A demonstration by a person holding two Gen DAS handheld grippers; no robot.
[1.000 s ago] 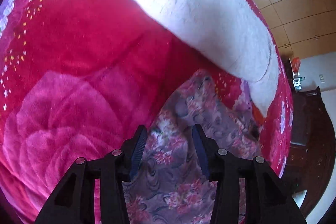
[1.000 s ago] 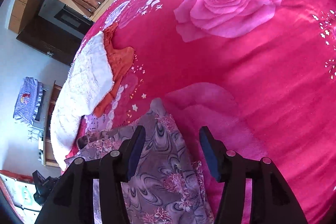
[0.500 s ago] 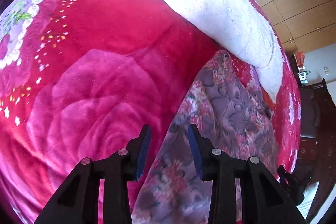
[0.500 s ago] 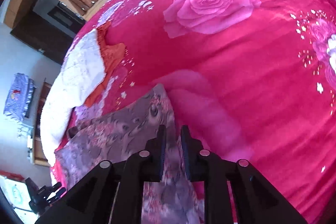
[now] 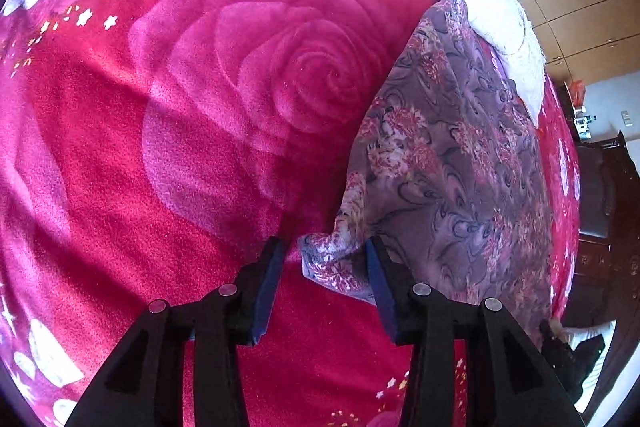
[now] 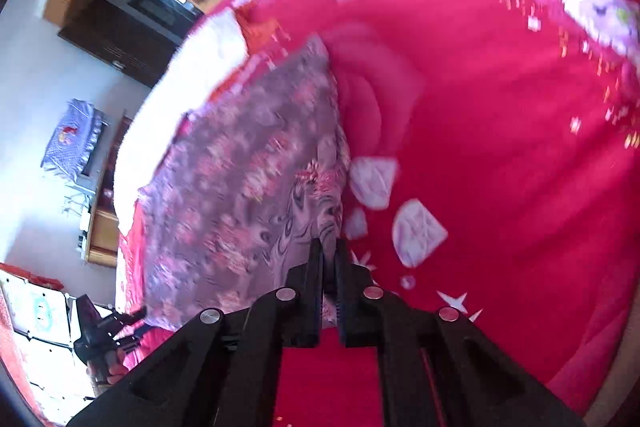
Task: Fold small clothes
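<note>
My right gripper (image 6: 329,247) pinches the flowery cloth (image 6: 248,187) tight — my left gripper (image 5: 323,251) is opening around its corner.

The blanket (image 5: 180,147) is a thick fleece cloth, fuzzy and matt, with printed roses. The garment (image 5: 448,155) is a thin, smooth cloth with a flower print. The white cover (image 5: 516,39) looks rough like towel. Both tongs are matt black plastic with shiny metal rivets

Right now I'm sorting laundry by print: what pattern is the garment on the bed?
The garment is greyish-purple with pink flowers and dark swirls, clearest in the left wrist view.
</note>
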